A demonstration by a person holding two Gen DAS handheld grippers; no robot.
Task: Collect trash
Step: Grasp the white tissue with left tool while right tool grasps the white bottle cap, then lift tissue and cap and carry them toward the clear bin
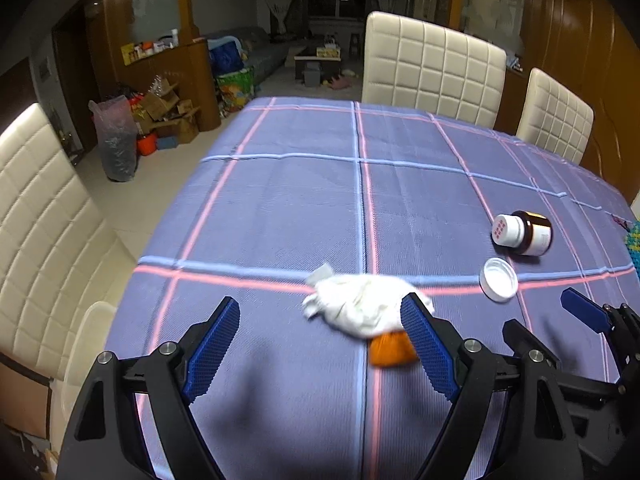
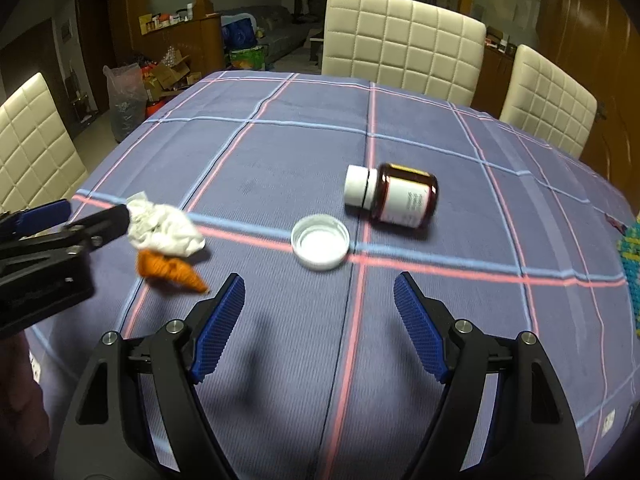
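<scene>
A crumpled white tissue [image 1: 356, 306] lies on the plaid tablecloth [image 1: 280, 208], with an orange scrap [image 1: 390, 350] beside it. My left gripper [image 1: 320, 324] is open, its right finger against the tissue. In the right wrist view the tissue [image 2: 164, 228] and orange scrap [image 2: 172, 270] sit at the left, next to the left gripper's fingertips [image 2: 116, 216]. A loose white cap [image 2: 320, 242] lies ahead of my open, empty right gripper [image 2: 320, 294]. A brown pill bottle [image 2: 394, 196] lies on its side beyond it. Cap [image 1: 498, 280] and bottle [image 1: 524, 232] also show in the left wrist view.
Cream padded chairs [image 2: 400, 36] stand at the far side and left [image 1: 36, 216] of the table. A blue-green knitted item [image 2: 630, 264] lies at the right table edge. Boxes and a plastic bag [image 1: 116, 140] sit on the floor at the left.
</scene>
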